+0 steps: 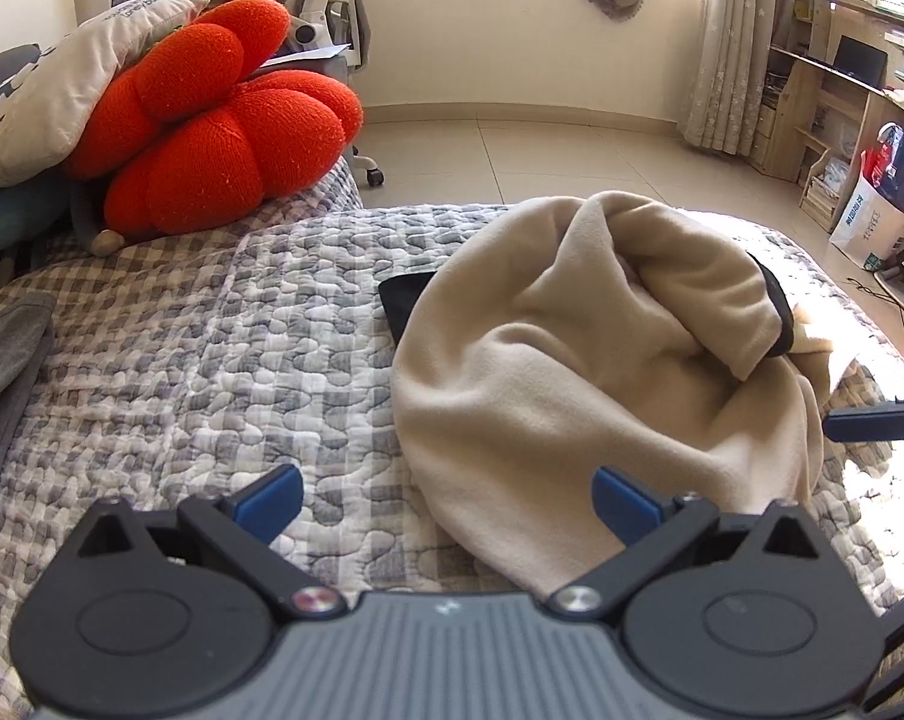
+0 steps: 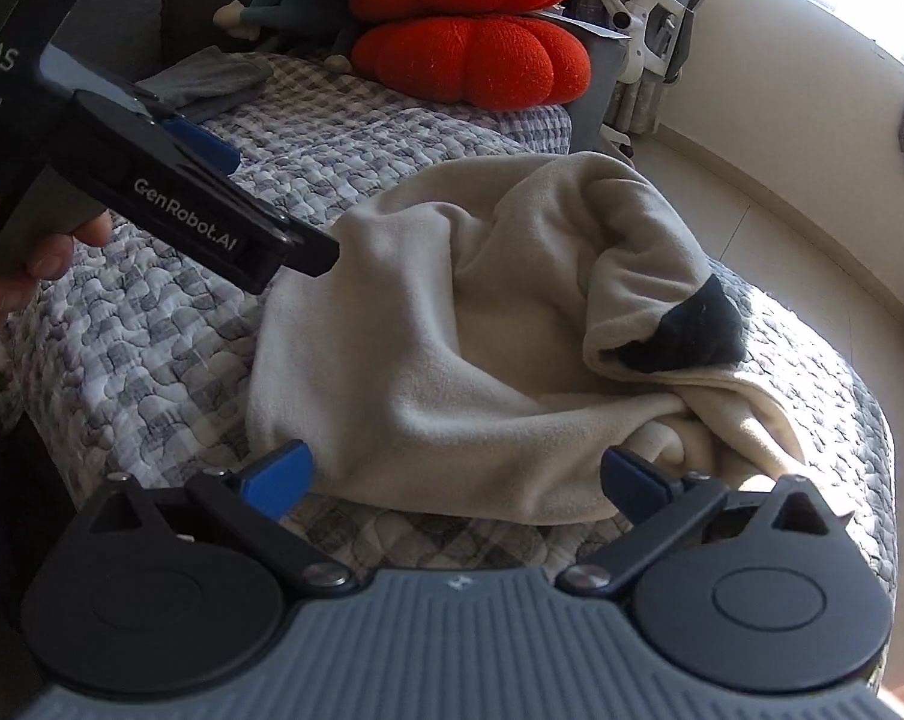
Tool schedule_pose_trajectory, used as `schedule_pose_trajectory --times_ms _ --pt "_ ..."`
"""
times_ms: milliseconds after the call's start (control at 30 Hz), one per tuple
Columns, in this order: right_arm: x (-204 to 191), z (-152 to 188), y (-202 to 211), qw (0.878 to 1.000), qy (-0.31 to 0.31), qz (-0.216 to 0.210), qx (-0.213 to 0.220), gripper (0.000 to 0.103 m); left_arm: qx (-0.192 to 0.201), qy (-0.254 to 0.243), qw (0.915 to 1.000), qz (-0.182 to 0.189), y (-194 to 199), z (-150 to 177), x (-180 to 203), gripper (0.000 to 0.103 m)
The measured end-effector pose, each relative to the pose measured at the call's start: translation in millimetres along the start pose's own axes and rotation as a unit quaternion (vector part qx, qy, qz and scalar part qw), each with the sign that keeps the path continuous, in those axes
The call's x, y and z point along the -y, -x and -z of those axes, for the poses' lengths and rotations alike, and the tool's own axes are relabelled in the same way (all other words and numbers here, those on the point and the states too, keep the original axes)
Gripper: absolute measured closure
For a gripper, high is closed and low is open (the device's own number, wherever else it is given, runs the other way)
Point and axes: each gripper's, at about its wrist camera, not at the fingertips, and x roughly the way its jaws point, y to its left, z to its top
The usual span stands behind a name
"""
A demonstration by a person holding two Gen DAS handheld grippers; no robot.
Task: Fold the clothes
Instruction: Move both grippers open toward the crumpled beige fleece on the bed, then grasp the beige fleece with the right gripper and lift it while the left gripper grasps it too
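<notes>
One beige garment (image 1: 572,372) lies crumpled on quilted bed (image 1: 212,360); one grey garment (image 1: 2,372) at far side. Left gripper (image 1: 446,498) and right gripper (image 2: 455,477) both spread wide, empty. One red cushion (image 1: 212,120).

Home bedrm: quilted bed (image 1: 212,330), cushions (image 1: 212,120), desk (image 1: 842,90).

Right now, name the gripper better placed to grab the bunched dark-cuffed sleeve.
Probably the right gripper: open, with the dark-cuffed sleeve ahead on its side. The left gripper is over the cream garment's other edge.
</notes>
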Motion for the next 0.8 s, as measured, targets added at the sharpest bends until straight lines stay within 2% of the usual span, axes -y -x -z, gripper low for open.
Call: schedule_pose_trajectory --times_ms 100,267,333,367,400,433,467,500,633,700,800 --pt "11 -15 -14 1.0 -0.026 -0.01 -0.005 0.0 -0.001 0.003 1.0 0.002 -2 0 -2 0.0" --pt "11 -35 -55 0.999 0.008 0.013 -0.045 0.0 -0.004 0.007 1.0 0.005 -4 1 -5 0.0" --pt "-1 -22 -40 0.999 0.003 0.024 -0.037 0.002 -0.005 0.008 0.9999 0.006 -6 1 -7 0.0" --pt "-7 -14 -31 0.999 -0.001 0.03 -0.033 0.01 -0.005 0.009 0.9999 0.007 -6 1 -7 0.0" --pt "-13 -6 -22 0.999 -0.004 0.035 -0.028 0.027 -0.006 0.01 0.9999 0.008 -7 1 -8 0.0" --pt "-11 -8 -18 0.998 -0.01 0.048 -0.025 0.039 -0.006 0.012 0.9999 0.007 -7 1 -9 0.0" --pt "-8 -11 -16 0.998 -0.016 0.062 -0.023 0.064 -0.006 0.016 0.9998 0.005 -7 1 -10 0.0" --pt "-4 -14 -14 0.997 -0.031 0.063 -0.02 0.079 -0.007 0.021 0.9998 0.004 -8 0 -12 0.0" --pt "0 -19 7 0.995 -0.06 0.082 -0.011 0.082 -0.006 0.035 0.9994 0.007 -7 -1 -17 0.0" --pt "2 -20 24 0.993 -0.071 0.094 0.023 0.083 -0.007 0.039 0.9991 0.011 -8 -1 -20 0.0" --pt "18 -23 50 0.983 -0.112 0.093 0.11 0.084 -0.005 0.034 0.9992 0.021 -8 -2 -21 0.0"
